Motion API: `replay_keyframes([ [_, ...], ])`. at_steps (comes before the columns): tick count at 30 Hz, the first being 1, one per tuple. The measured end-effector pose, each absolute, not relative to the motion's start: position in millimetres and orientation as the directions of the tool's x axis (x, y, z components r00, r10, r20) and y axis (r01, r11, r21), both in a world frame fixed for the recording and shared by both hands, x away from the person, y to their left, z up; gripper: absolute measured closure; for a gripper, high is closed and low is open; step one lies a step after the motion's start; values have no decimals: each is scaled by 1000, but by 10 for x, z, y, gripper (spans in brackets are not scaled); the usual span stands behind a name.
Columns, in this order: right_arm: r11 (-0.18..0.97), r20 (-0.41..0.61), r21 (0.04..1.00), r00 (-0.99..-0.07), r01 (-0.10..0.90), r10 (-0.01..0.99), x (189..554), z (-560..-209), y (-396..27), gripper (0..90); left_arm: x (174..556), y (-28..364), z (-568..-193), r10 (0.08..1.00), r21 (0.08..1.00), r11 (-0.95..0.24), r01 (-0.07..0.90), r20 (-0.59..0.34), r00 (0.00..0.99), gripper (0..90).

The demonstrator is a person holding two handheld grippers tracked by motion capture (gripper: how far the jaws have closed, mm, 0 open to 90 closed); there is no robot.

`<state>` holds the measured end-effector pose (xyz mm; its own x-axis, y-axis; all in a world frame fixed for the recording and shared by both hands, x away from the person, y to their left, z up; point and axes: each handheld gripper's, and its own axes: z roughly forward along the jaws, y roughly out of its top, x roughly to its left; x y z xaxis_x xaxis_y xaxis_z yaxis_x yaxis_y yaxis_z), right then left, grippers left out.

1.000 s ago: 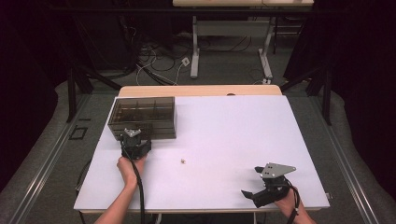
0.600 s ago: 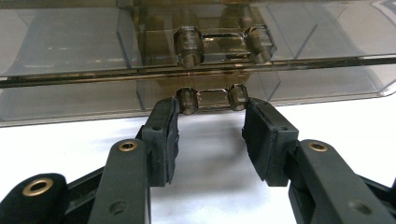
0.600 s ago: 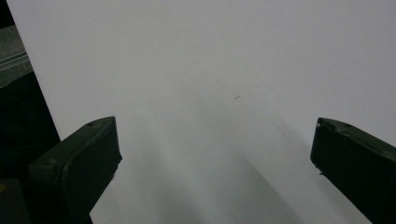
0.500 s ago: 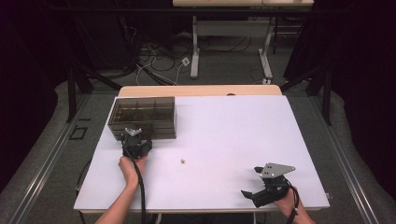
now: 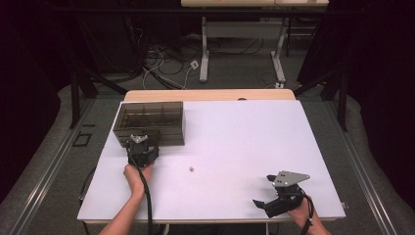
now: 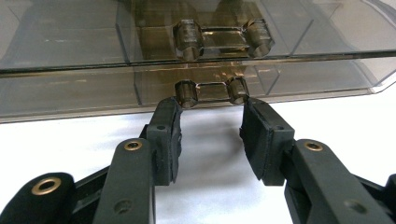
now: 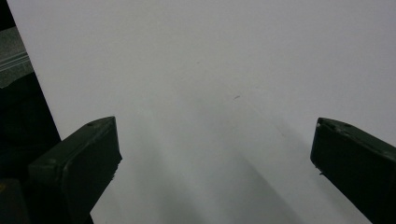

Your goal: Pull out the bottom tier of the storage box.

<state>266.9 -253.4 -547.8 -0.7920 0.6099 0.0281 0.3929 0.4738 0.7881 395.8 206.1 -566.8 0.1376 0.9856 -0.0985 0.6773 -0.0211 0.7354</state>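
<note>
1. Compartment box (image 5: 150, 122): smoky translucent plastic with inner dividers, standing at the far left part of the desk (image 5: 244, 147), its long front wall facing the person.
2. Box latch (image 6: 212, 89): a clear bar between two small cylindrical posts, on the lower front edge of the box; a second, similar fitting sits above it on the lid edge.
3. Left gripper (image 5: 141, 149): held in the person's left hand (image 5: 134, 174), pointed at the front wall of the box and right up against it. In the left gripper view (image 6: 210, 121) the jaws stand partly open, their tips just outside the two latch posts, one on each side; whether they touch the posts cannot be told. Nothing is clamped.
4. Small pale object (image 5: 192, 169): lying alone on the bare desk, between the two grippers, nearer the left one; too small to identify.
5. Right gripper (image 5: 266, 203): held at the near right corner of the desk, grey three-cornered plate on top, well apart from the box. In the right gripper view (image 7: 215, 154) the jaws are spread wide over bare white surface, holding nothing.
</note>
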Motion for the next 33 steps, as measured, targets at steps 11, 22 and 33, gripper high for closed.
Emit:
replay_keyframes([
  [11, 475, 21, 790, -792, 387, 610, 2672, -5478, -2540, 8, 3932, 2095, -5669, 988, 737, 3, 675, -108, 113, 709],
  [22, 482, 27, 781, -792, 398, 610, 2659, -5464, -2541, 8, 3925, 2163, -5646, 986, 726, 32, 687, -136, 99, 428],
  [33, 472, 29, 789, -791, 393, 611, 2667, -5481, -2534, 8, 3954, 2043, -5651, 987, 747, 7, 665, -114, 118, 532],
])
